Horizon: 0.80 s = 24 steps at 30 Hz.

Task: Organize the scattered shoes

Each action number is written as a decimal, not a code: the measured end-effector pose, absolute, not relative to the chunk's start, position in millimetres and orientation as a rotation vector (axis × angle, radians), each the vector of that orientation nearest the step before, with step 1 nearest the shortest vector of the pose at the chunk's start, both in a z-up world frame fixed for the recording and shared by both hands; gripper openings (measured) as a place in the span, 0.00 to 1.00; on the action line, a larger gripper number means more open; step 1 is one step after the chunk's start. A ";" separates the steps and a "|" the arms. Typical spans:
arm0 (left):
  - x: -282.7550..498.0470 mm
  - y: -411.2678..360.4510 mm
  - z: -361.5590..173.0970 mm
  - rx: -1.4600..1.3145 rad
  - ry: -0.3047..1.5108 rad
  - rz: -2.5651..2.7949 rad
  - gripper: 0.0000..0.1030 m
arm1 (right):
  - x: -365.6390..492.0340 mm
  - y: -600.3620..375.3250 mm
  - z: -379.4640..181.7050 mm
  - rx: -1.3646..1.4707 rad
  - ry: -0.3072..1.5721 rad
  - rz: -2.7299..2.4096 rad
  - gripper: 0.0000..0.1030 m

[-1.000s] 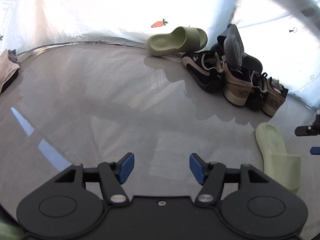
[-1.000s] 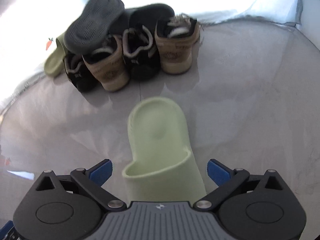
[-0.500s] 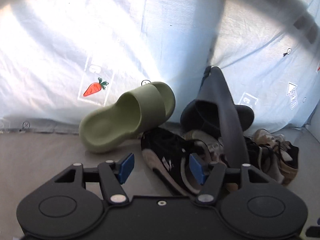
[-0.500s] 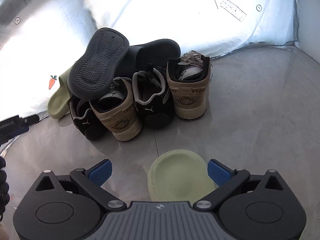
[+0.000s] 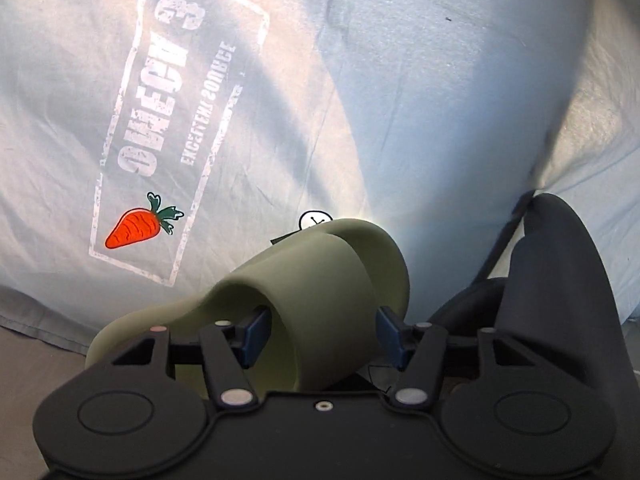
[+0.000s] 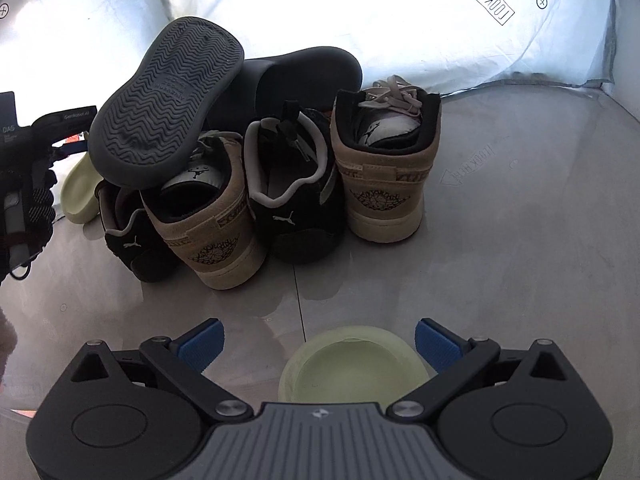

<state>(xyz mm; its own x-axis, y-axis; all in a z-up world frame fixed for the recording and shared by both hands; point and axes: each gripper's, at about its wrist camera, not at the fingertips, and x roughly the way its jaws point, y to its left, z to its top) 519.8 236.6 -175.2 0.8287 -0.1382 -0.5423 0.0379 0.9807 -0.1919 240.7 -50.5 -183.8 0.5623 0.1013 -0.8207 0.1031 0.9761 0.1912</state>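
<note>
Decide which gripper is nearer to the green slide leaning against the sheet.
Left. The left gripper straddles the green slide's strap, jaws closing. The right gripper hangs over the other slide, across the pile.

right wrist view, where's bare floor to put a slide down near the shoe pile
Bare floor lies right of the right tan sneaker, out to the sheet. A narrower strip runs between the pile and the pale slide by the right gripper. Crowded: left of the pile, where the other green slide and left gripper sit.

Both wrist views close, sharing shoe pile (image 6: 256, 184).
</note>
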 end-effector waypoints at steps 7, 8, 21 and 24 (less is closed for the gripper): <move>503.3 253.0 -166.7 -0.258 0.562 -0.038 0.18 | 244.2 -51.6 -181.9 0.181 0.964 0.043 0.97; 497.0 256.2 -161.6 -0.263 0.552 -0.021 0.16 | 243.6 -53.5 -181.1 0.196 0.962 0.044 0.97; 272.3 263.2 -107.1 -0.203 0.536 0.057 0.15 | 212.8 -57.4 -149.4 0.126 0.887 0.008 0.97; 216.5 256.5 -114.9 -0.148 0.592 0.049 0.16 | 197.4 -60.6 -144.7 0.137 0.890 0.002 0.97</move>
<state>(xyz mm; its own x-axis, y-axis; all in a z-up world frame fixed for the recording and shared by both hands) 216.5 256.5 -114.9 0.8289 0.0039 -0.5593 -0.0886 0.9883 -0.1245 197.4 -60.6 -144.7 0.6300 0.0590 -0.7744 0.0549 0.9912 0.1202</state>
